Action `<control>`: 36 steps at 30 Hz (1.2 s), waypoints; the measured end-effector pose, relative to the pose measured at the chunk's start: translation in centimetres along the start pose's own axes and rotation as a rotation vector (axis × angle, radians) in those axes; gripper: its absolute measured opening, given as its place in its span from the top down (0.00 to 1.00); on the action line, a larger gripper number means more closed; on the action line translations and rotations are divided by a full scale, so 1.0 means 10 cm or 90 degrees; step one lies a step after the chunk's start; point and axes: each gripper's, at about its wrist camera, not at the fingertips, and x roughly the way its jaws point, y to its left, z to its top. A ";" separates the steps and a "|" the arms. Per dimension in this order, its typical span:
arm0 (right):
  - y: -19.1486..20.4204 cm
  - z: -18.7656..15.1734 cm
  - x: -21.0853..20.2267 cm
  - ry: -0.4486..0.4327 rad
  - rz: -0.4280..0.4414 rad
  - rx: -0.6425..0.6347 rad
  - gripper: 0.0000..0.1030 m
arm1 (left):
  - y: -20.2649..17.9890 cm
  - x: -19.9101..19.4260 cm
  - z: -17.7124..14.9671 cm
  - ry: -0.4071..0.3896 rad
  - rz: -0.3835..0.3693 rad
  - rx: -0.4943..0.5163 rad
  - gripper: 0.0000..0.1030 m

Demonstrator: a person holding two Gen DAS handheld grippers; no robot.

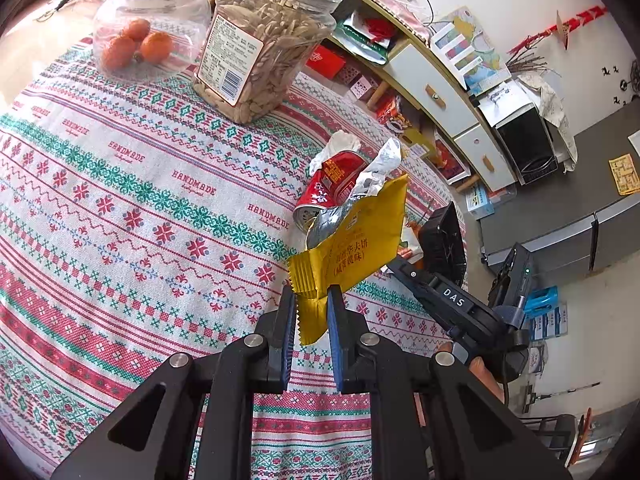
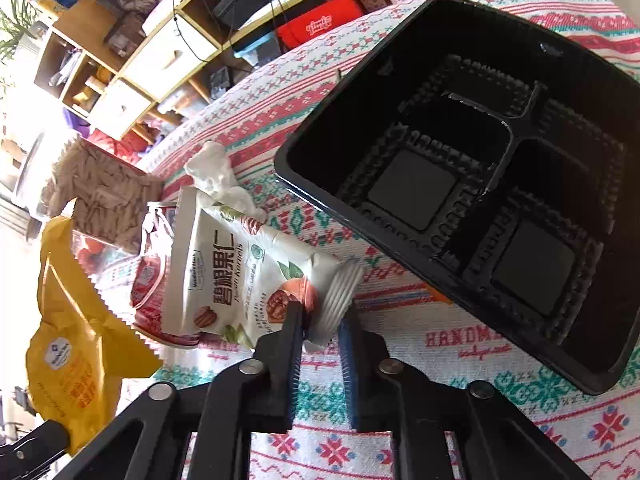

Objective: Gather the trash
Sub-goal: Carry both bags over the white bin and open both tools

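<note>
My left gripper (image 1: pixel 312 300) is shut on the bottom corner of a yellow snack wrapper (image 1: pixel 352 256) and holds it above the table; the wrapper also shows at the left of the right wrist view (image 2: pixel 76 344). A crushed red can (image 1: pixel 328 192) and a crumpled white tissue (image 1: pixel 340 146) lie behind it. My right gripper (image 2: pixel 322 320) has its jaws around the sealed end of a white pecan-kernel wrapper (image 2: pixel 240 276) that lies over the red can (image 2: pixel 148 280); a narrow gap shows beside one finger. The white tissue (image 2: pixel 218 176) is behind it. A black compartment tray (image 2: pixel 472 176) lies to the right.
A patterned tablecloth (image 1: pixel 140 208) covers the table. A plastic jar of seeds (image 1: pixel 260 40) and a glass jar with orange fruit (image 1: pixel 152 20) stand at the back. Shelves and drawers (image 1: pixel 440 92) stand beyond the table edge. The right gripper body (image 1: pixel 460 304) is at the right.
</note>
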 end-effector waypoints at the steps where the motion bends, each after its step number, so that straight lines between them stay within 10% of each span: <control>1: 0.02 -0.01 -0.03 -0.003 0.005 0.000 0.91 | 0.00 -0.01 0.00 0.000 -0.004 -0.001 0.85; 21: 0.29 -0.40 -1.11 -0.008 -0.038 -0.099 0.95 | -0.21 -0.26 -0.08 -0.034 -0.014 0.040 0.85; 36: -0.50 -0.50 -2.25 -0.074 -0.061 -0.013 0.95 | -1.05 -0.17 -0.67 -0.018 -0.018 0.168 0.85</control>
